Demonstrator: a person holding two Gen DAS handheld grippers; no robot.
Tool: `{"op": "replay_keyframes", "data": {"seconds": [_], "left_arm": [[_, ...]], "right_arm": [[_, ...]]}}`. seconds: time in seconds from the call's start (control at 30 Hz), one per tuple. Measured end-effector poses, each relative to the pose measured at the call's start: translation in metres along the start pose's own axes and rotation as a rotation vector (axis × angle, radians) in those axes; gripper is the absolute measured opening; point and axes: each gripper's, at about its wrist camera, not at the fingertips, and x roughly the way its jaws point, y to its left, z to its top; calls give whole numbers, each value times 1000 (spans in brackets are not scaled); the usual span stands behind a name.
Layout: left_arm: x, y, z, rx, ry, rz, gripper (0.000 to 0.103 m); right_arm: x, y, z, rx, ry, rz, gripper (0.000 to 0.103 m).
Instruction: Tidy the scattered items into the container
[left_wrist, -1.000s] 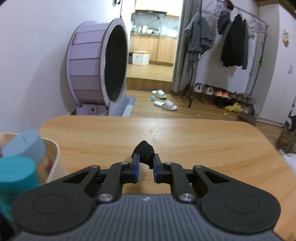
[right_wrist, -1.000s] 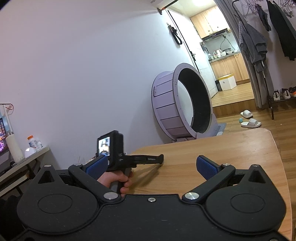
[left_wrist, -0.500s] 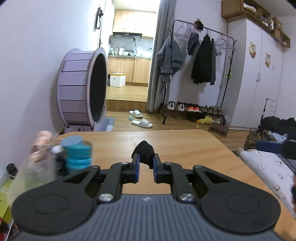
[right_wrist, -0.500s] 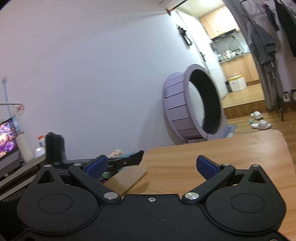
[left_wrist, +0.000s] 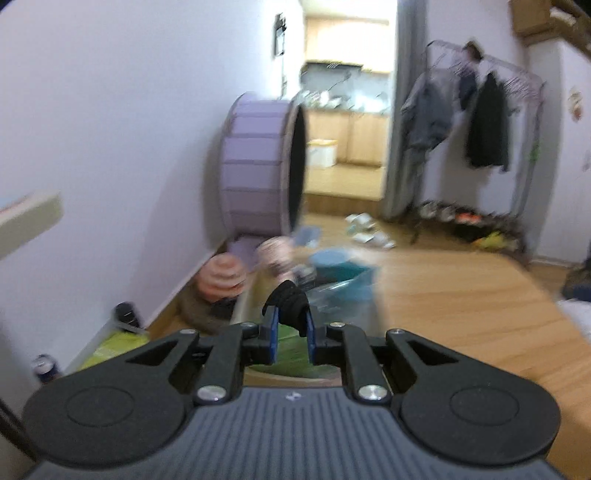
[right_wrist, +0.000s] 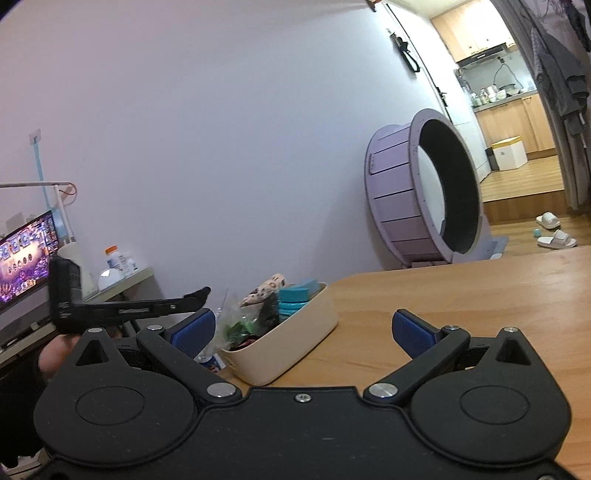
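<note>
My left gripper (left_wrist: 291, 334) is shut on a small black cloth item (left_wrist: 289, 304) and holds it over the near end of the cream container (left_wrist: 243, 306). The container holds teal round tins (left_wrist: 343, 271), a clear bag and green items; this view is blurred. In the right wrist view the cream container (right_wrist: 295, 349) sits at the left edge of the wooden table (right_wrist: 480, 295), filled with teal tins (right_wrist: 295, 299) and a patterned item (right_wrist: 264, 288). My right gripper (right_wrist: 301, 328) is open and empty, near the container. The left gripper's body (right_wrist: 122, 308) shows to the left of it.
A purple cat wheel (right_wrist: 424, 206) stands on the floor by the wall. A desk with a monitor (right_wrist: 26, 258) and bottles is at the left. A clothes rack (left_wrist: 480, 129) and shoes lie beyond the table. Clutter lies on the floor left of the table (left_wrist: 221, 277).
My left gripper has swung left with the black item and now points over the container. The right gripper has turned a little, bringing the container into its view.
</note>
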Motion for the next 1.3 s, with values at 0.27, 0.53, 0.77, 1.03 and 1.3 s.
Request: {"op": "replay_keyframes", "data": {"seconds": [0.27,0.53,0.77,1.03,1.3], "left_arm": [[33,14,-7,-47,89,-23,34],[0,24,-12,-73,50,-22,62],[-28,10,-8,-52,39,-76,90],[-38,8,1,-18,142,-80,103],[-44,4,2,39,215,-59,103]], "right_arm": [[14,13,-7,-29,36,3,103],[18,14,-7,-32,44,10,103],[25,23,-3,-43,64,9,103],[51,49,14,-95,141,-28,103],[84,80,30,-183,234,-32,103]]}}
